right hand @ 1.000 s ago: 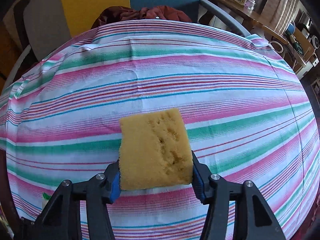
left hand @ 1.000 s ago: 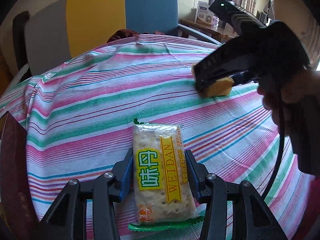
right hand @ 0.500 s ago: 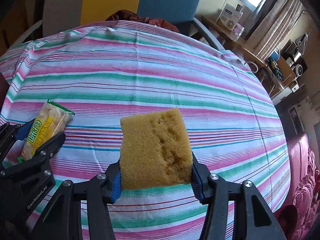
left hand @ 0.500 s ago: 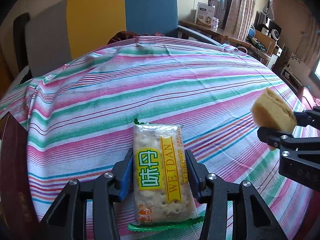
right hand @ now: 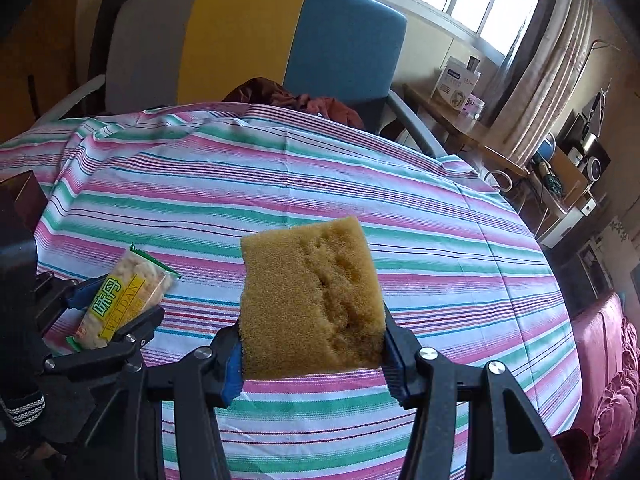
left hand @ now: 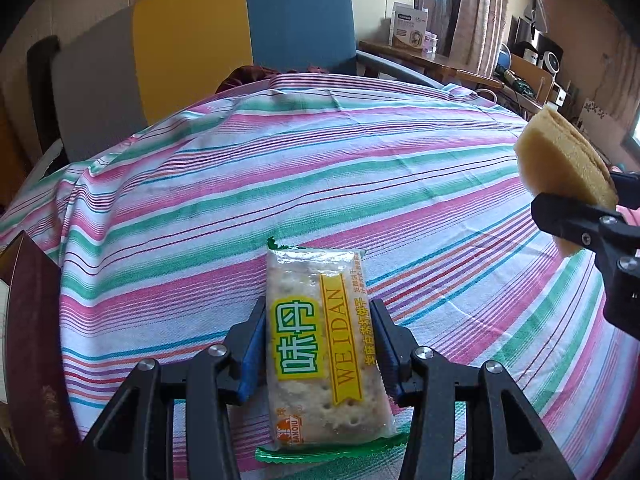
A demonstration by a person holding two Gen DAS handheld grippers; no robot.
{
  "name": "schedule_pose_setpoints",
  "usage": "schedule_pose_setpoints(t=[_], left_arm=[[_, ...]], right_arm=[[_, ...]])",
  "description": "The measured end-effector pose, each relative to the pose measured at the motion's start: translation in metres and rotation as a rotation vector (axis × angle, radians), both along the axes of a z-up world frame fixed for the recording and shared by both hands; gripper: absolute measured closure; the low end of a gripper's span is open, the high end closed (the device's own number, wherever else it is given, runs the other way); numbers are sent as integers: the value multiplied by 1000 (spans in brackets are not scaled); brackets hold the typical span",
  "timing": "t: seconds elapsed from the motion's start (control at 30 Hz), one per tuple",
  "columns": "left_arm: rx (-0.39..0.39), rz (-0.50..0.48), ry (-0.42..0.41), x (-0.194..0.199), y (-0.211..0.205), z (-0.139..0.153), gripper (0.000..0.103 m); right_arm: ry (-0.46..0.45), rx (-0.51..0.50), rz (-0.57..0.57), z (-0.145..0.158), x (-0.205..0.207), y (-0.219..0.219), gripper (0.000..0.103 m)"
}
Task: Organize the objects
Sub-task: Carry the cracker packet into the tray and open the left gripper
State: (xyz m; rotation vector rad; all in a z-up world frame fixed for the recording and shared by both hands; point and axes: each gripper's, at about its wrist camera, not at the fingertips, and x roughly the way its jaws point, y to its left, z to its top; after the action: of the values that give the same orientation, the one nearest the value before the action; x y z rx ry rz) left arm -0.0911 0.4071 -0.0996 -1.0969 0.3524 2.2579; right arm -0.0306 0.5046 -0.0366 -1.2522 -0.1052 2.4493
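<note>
Yellow sponge (right hand: pixel 310 294) is clamped in my right tool (right hand: pixel 312 344), held up over the striped counter (right hand: pixel 400 208). My left tool (left hand: pixel 318 354) is squeezed on a cracker packet (left hand: pixel 324 352), also off the cloth, with the sponge off to its right.

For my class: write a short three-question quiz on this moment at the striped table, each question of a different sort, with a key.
1. True or false: the right tongs are shut on the sponge.
2. Multiple choice: what do the left tongs hold? A) a spoon B) a cracker packet C) a cup
3. Fill in: the tablecloth has a ___ pattern.

Key: 1 true; 2 B; 3 striped.
</note>
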Motion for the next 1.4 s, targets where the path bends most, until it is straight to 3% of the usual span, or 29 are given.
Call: schedule_pose_setpoints(t=[0.37, 0.6, 0.7, 0.8, 0.97, 1.13, 1.23, 1.4], left_arm=[[-3, 0, 4, 1, 1, 0, 56], [11, 29, -35, 0, -5, 5, 57], [50, 46, -86, 3, -18, 15, 57], [84, 41, -66, 13, -34, 39, 57], [176, 74, -67, 21, -92, 84, 57], [239, 193, -72, 17, -182, 111, 57], [248, 297, -90, 10, -242, 112, 57], [204, 474, -147, 1, -324, 83, 57]], right_arm=[[-8, -1, -12, -3, 0, 1, 47], [-93, -59, -46, -23, -5, 18, 47], [-126, -81, -52, -31, -7, 22, 47], [-137, -91, -40, -33, -7, 20, 47], [-146, -77, -14, -35, -8, 13, 47], [-150, -56, -13, -34, -8, 10, 47], [-152, -45, -15, -34, -7, 9, 47], [-159, -27, -8, -35, -7, 6, 47]])
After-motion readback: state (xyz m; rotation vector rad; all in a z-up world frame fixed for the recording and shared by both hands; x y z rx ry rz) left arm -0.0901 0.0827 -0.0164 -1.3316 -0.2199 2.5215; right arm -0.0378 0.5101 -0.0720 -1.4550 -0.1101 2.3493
